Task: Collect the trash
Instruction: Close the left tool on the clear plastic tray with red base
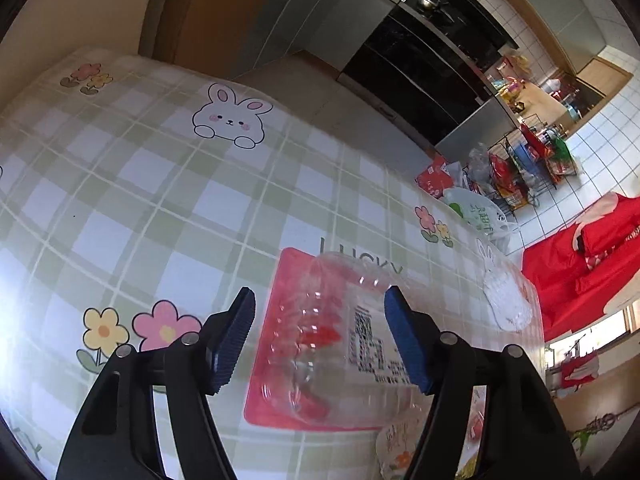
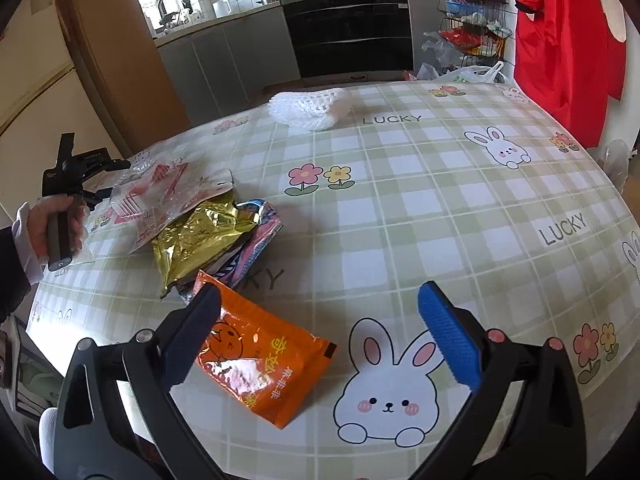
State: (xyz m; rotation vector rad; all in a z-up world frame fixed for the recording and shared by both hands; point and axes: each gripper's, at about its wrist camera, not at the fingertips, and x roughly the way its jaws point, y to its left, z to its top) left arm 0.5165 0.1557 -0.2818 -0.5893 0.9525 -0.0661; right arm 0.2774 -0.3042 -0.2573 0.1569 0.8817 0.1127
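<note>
Collection barely begun, judging by the layout: all trash visible lies on the round table with the green-and-white checked, rabbit-printed cloth [image 2: 400,208], and no bin or bag for it shows in either view. Left gripper [image 1: 320,340] aimed steeply down at the clear, crumpled plastic blister pack on its pink backing card [image 1: 320,344], near the table's left edge as the right wrist view frames it. Blue ribbed pads [image 1: 404,344] either side of the clear plastic; the right pad looks close to or against it, a clear gap beside the left pad, so jaws read as parted and not yet clamped. Contact not certain through the transparent plastic. Right gripper [image 2: 320,336] jaws wide apart, nothing between them but cloth; hovering over the near edge of the table, with the orange foil snack packet with a cartoon face [image 2: 260,356] lying flat just beside its left pad, untouched. Behind that packet, towards the left edge, a loose heap: crumpled gold foil wrapper [image 2: 196,240] on top of a pink-and-blue striped wrapper [image 2: 256,240], touching the blister pack further left. White foam mesh sleeve [image 2: 310,108] alone at the far edge, well apart from the rest. Hand [image 2: 52,228] holding the left gripper's handle seen at the left edge. Remaining, as judged: close on the blister pack, lift it, then the orange packet, the two wrappers and the mesh sleeve. Likely snag: the slick, springy blister may slip or buckle.
</note>
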